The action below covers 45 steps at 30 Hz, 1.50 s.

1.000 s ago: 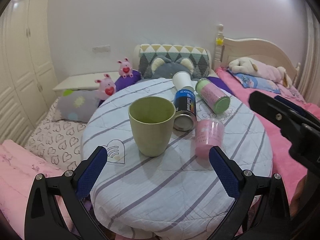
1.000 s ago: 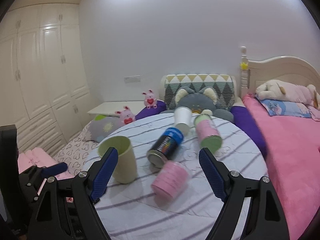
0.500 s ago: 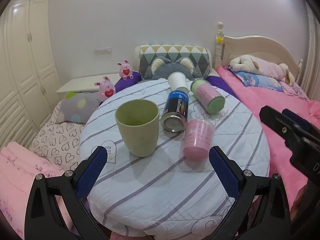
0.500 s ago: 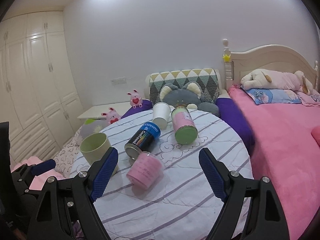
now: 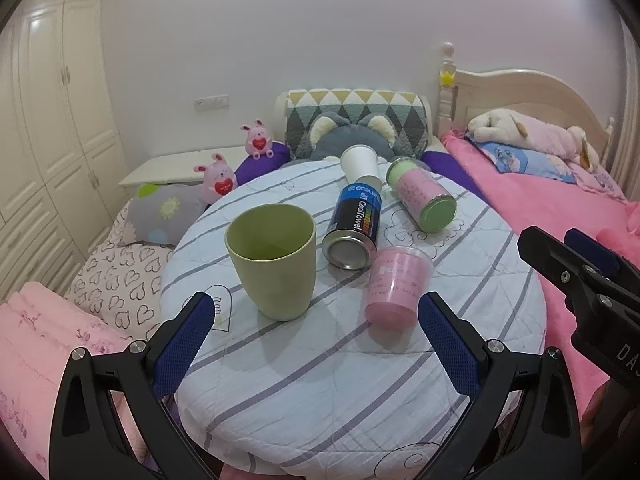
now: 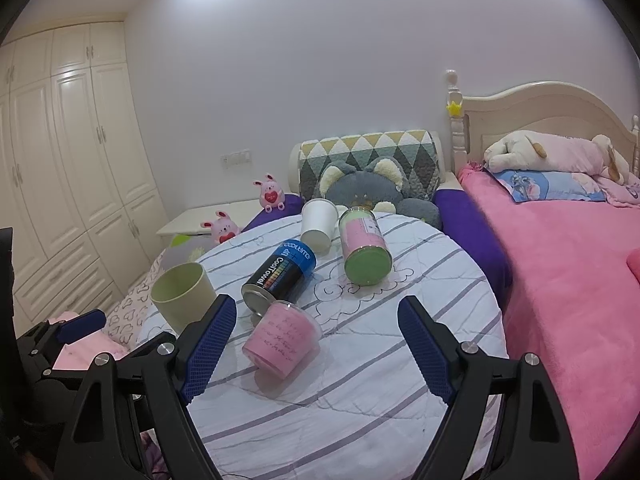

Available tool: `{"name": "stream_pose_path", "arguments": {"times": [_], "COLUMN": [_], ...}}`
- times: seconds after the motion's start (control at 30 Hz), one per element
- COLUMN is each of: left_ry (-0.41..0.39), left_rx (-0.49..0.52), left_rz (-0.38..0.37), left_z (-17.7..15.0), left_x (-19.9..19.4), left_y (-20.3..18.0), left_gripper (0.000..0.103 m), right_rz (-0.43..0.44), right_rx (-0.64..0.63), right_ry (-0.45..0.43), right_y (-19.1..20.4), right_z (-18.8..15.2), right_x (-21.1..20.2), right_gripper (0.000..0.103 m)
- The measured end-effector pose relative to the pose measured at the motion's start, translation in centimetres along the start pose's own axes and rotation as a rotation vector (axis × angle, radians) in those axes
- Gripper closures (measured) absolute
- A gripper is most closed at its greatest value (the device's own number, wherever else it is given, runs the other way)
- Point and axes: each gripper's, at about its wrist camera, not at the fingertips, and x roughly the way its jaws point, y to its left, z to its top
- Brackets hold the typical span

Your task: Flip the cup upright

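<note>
Nearest, both hand-held grippers hang at the bench's near edge with fingers spread wide, holding nothing: left hand-held gripper, right hand-held gripper.

Just beyond the right one, toward the near middle of the bench, lies the pink cup. It is tipped over on its side, rim leaning against the can behind it, base pointing toward the near edge. Its long axis runs roughly near-to-far, slightly skewed. It sits between the right gripper's fingers in that view; the right hand looks nearer. Judgement: this is the cup to right, not yet gripped.

Left of it, near the left edge, the green cup stands upright, apparently empty.

Behind the pink cup, the blue can lies on its side, metal end toward the near edge.

Farther back, a pink-and-green canister lies on its side, and a white paper cup lies tipped at the far edge; its contents cannot be seen.
</note>
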Motion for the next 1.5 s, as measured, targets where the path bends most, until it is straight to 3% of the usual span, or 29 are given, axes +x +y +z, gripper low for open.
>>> {"name": "stream_pose_path", "arguments": {"times": [0.63,1.0,1.5], "left_ry": [-0.002,-0.092,-0.129], "left_rx": [-0.021,-0.03,-0.05], "left_rz": [0.006,0.012,0.024], "left_z": [0.1,0.2,0.0], "left_x": [0.6,-0.3,-0.5], "left_y": [-0.2,-0.1,0.2], "left_gripper": [0.0,0.0,0.0], "right_rz": [0.01,-0.001,-0.037], "right_rx": [-0.005,-0.017,-0.047], "right_ry": [0.01,-0.038,-0.048], "right_y": [0.0,-0.4,-0.3], "right_z": [-0.1,-0.1,-0.2], "right_x": [1.2,0.5,0.4], "right_gripper": [0.019,0.019,0.019]}}
